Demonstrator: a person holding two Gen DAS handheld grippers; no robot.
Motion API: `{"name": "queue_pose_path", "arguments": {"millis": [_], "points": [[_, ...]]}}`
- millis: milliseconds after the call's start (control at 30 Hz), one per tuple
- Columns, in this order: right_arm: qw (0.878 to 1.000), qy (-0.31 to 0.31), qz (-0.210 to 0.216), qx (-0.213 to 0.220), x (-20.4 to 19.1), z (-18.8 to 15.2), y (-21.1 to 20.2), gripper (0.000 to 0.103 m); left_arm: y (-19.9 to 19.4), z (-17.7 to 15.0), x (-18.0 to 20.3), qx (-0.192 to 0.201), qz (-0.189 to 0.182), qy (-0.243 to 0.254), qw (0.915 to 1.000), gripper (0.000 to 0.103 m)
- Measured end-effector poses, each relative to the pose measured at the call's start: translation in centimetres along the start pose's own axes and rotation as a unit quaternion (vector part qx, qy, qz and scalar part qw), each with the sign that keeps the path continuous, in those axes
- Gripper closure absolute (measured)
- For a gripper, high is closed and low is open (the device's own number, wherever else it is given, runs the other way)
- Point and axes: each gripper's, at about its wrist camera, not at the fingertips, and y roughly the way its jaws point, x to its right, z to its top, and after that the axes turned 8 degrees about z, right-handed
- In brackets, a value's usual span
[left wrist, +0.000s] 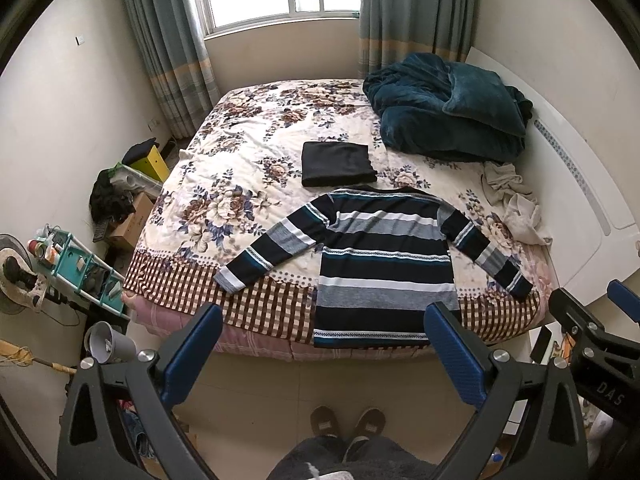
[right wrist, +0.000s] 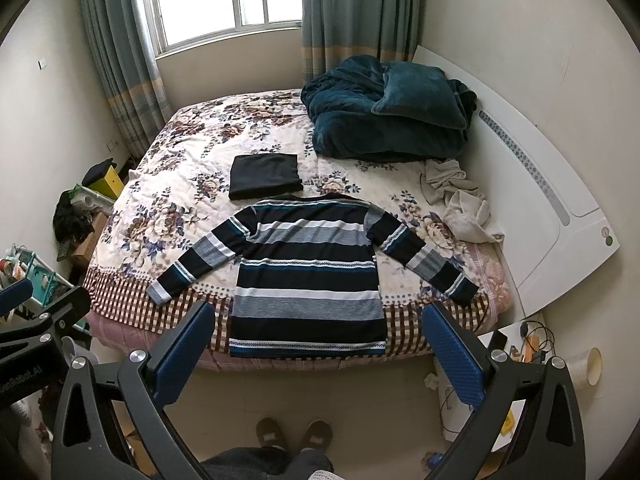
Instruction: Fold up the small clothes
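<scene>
Currently: striped sweater (left wrist: 384,264) flat, frame centre, sleeves spread. Left gripper (left wrist: 324,356) and right gripper (right wrist: 318,354) wide, empty. Advised: pinch cuff, fold sleeve inward first.

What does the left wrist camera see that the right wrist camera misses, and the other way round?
Only the left view shows the grey cup lying on its side and the standing fan. Only the right view shows the paper cup and the cables on a white stand. Both show the striped sweater spread flat, the folded black garment, and open grippers.
</scene>
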Motion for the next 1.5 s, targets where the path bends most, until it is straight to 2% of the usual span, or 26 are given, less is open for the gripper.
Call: {"name": "queue_pose_path", "arguments": {"millis": [533,633,1500], "points": [[1.0,0.0,0.001,0.002,-0.1,0.2,-0.3,0.0,-0.3,0.4,-0.4,0.0,-0.002,-0.005,1.0,0.0],[1.0,-0.004,0.003,0.001,-0.4,1.2,-0.8,0.0,-0.3,0.4,-0.5,-0.001,-0.004,-0.005,1.0,0.0],[1.0,-0.009,0.004,-0.002,-1.2,1.1,-1.2,0.0,-0.5,0.4,-0.8,0.003,-0.002,-0.006,1.0,0.0]]}}
